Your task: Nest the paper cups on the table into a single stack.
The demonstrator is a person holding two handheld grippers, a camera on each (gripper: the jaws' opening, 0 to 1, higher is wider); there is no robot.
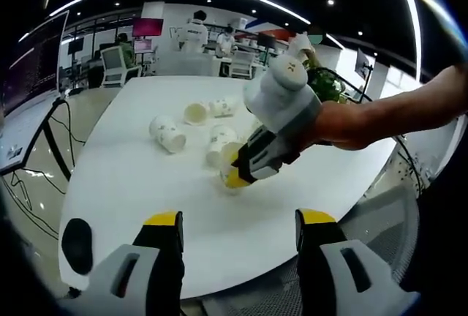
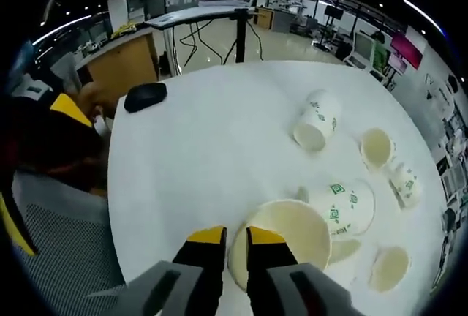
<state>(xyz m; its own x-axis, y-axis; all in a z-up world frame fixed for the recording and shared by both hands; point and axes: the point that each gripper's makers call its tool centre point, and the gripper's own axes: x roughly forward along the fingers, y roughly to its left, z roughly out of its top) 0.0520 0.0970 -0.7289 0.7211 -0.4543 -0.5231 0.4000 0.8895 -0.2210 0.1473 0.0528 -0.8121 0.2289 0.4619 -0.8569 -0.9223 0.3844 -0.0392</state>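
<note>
Several white paper cups with green print are scattered over the white table (image 1: 124,184). One cup (image 1: 170,134) lies on its side, two more (image 1: 196,113) (image 1: 221,107) sit behind it, and another (image 1: 219,144) lies nearer. My right gripper (image 1: 238,175), held by a hand, reaches down onto an upright cup (image 1: 230,184). In the right gripper view, that gripper (image 2: 235,237) is shut on the rim of this open cup (image 2: 289,239), with a tipped cup (image 2: 344,206) just beyond. My left gripper (image 1: 240,221) is open and holds nothing, near the table's edge.
A black mouse (image 2: 145,96) lies near the table's corner. More cups (image 2: 316,120) (image 2: 376,146) (image 2: 404,184) (image 2: 387,268) lie around the held one. A mesh chair (image 2: 66,257) stands beside the table edge. A green plant (image 1: 325,82) stands behind the hand. People and desks are far behind.
</note>
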